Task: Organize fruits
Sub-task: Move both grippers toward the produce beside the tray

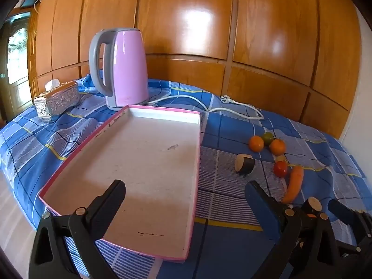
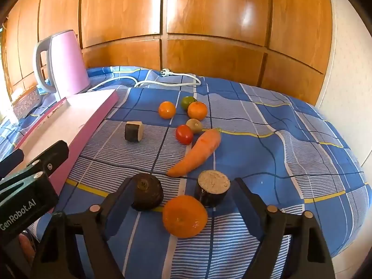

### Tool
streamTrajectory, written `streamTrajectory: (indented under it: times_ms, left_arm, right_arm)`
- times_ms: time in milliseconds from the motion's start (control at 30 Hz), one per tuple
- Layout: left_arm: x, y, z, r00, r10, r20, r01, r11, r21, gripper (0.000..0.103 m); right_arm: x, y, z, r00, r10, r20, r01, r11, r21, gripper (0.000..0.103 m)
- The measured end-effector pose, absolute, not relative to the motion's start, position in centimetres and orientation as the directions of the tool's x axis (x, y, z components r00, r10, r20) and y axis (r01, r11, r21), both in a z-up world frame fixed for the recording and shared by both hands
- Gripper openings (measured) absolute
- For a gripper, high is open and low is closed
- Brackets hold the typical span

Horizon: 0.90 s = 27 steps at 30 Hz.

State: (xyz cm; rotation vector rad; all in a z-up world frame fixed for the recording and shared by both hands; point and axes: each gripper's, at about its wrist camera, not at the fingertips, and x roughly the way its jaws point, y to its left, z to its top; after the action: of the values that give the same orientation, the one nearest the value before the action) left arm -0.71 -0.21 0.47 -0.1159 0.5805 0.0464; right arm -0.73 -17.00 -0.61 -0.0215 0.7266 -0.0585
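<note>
A shallow pink-rimmed tray point(image 1: 88, 139) lies on the blue checked cloth; its side wall shows in the right wrist view point(image 2: 93, 125). My left gripper point(image 1: 186, 193) is open and empty above the tray's near end. My right gripper point(image 2: 183, 187) is open, with a large orange point(image 2: 184, 216) lying on the cloth between its fingers, untouched. Two dark root chunks point(image 2: 147, 191) point(image 2: 212, 191) sit just beyond it. Farther off lie a carrot point(image 2: 197, 152), a tomato point(image 2: 184, 134), a kiwi point(image 2: 194, 125), two oranges point(image 2: 167, 109) point(image 2: 197, 110), a lime point(image 2: 187, 101) and a third chunk point(image 2: 133, 131).
A pink kettle point(image 1: 126, 67) stands behind the tray, its white cord point(image 1: 209, 109) trailing right. A silver tissue box point(image 1: 57, 101) sits at the far left. Wooden panels point(image 1: 232, 23) back the table. The left gripper's body point(image 2: 25, 186) shows at the left of the right wrist view.
</note>
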Motion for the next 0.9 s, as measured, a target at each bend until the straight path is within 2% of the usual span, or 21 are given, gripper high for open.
streamTrajectory:
  times_ms: [133, 367, 633, 900]
  left_arm:
    - [-0.5, -0.2, 0.4, 0.826, 0.016, -0.564, -0.082, 0.992, -0.091, 0.103]
    - [-1.2, -0.8, 0.7, 0.850, 0.042, -0.525, -0.072, 0.997, -0.037, 0.103]
    - [-1.5, -0.6, 1.0, 0.863, 0.035, -0.503, -0.067, 0.997, -0.046, 0.103]
    - [-1.7, -0.8, 1.1, 0.869, 0.023, -0.495, -0.053, 0.997, -0.047, 0.103]
  right_arm:
    - [-0.7, -16.9, -0.6, 0.747, -0.059, -0.662, 0.041, 0.998, -0.042, 0.081]
    - [-0.9, -17.0, -0.4, 0.750, -0.051, -0.660, 0.039, 0.999, -0.032, 0.077]
    - [-1.0, -17.0, -0.4, 0.756, -0.049, -0.653, 0.041, 0.999, -0.028, 0.070]
    - [-1.3, -17.3, 0.0, 0.768, -0.021, -0.640, 0.038, 0.999, 0.013, 0.069]
